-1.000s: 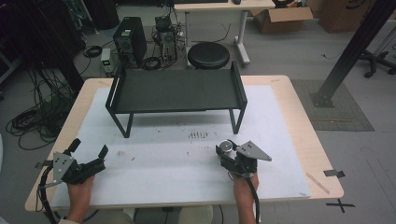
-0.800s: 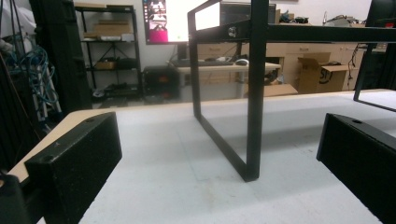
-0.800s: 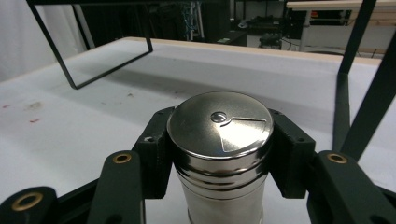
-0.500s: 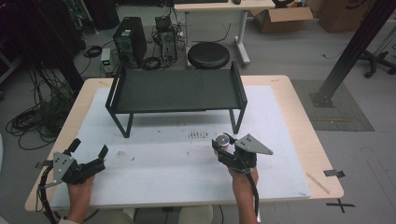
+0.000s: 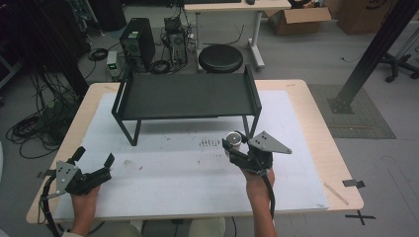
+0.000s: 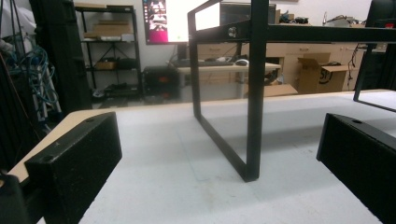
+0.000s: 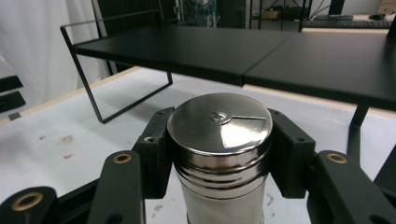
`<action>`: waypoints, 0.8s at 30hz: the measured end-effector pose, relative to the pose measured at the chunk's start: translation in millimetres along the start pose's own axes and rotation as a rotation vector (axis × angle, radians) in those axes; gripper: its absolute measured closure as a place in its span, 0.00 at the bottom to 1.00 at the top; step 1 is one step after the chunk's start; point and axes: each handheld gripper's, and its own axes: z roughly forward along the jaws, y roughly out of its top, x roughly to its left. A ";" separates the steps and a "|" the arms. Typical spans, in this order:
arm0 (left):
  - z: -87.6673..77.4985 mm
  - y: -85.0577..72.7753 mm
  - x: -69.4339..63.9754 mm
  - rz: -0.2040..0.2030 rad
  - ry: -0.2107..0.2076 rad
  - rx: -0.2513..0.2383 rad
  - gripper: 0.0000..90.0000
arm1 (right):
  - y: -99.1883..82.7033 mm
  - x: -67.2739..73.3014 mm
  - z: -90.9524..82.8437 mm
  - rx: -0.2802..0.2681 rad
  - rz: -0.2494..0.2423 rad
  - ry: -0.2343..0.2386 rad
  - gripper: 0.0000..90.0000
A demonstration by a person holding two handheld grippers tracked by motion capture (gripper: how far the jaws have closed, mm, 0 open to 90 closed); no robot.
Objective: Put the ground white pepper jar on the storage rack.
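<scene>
A shiny metal shaker (image 7: 219,154) with a flat steel lid stands upright between the jaws of my right gripper (image 7: 219,158), which is shut on it just below the lid. From the high view the shaker (image 5: 232,139) is held above the white mat, just in front of the right front leg of the black metal shelf (image 5: 188,94), with my right gripper (image 5: 236,147) around it. My left gripper (image 5: 94,159) rests low at the table's front left, jaws open and nothing between them. In the left gripper view its black pads (image 6: 74,163) frame the shelf's leg (image 6: 254,93).
A white mat (image 5: 163,168) covers most of the wooden table (image 5: 316,113). The shelf's top (image 7: 261,51) lies a little above the shaker's lid. Small dark stains (image 5: 210,143) mark the mat. A stool (image 5: 220,58) and computer gear (image 5: 136,42) stand on the floor behind the table.
My right gripper has risen with the shaker and drawn slightly closer to the shelf's front right leg. The left gripper has stayed where it was.
</scene>
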 end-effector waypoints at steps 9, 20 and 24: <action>0.0 0.0 0.0 -0.001 0.000 -0.001 0.00 | 20.5 1.5 -1.3 -0.024 -0.007 0.017 0.53; 0.0 0.0 0.0 0.000 -0.001 0.001 0.00 | 48.2 4.2 4.4 -0.047 -0.018 0.050 0.54; -0.1 0.0 0.2 0.000 0.000 0.000 0.00 | 59.5 5.5 8.6 -0.058 -0.024 0.060 0.54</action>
